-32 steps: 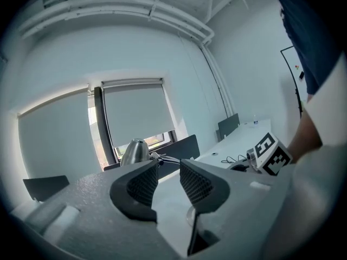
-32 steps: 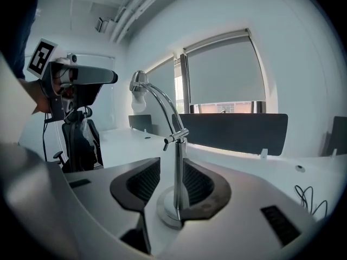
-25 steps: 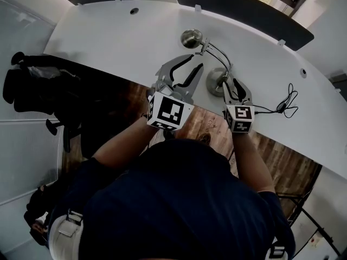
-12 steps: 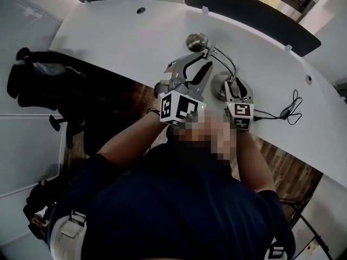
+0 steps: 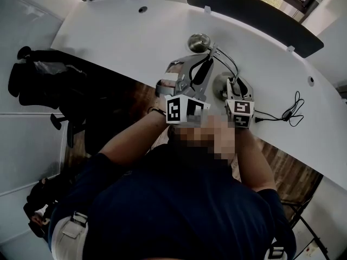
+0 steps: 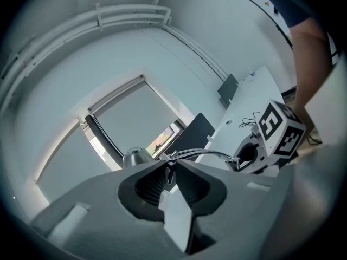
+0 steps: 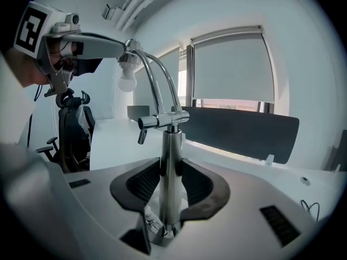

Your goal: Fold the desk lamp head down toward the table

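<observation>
Desk lamp [image 7: 162, 121] has a smooth cylindrical chrome post [image 7: 172, 167], seemingly domed head [image 5: 199, 41].

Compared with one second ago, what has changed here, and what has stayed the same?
The left tongs, wide open before, moved forward and are closing on the lamp arm near the lamp head. The right tongs eased forward and are closing on the post. Lamp head, base and cable stayed in place.

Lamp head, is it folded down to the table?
No, raised: the head hangs high above the table on arched arms atop the post.
</observation>
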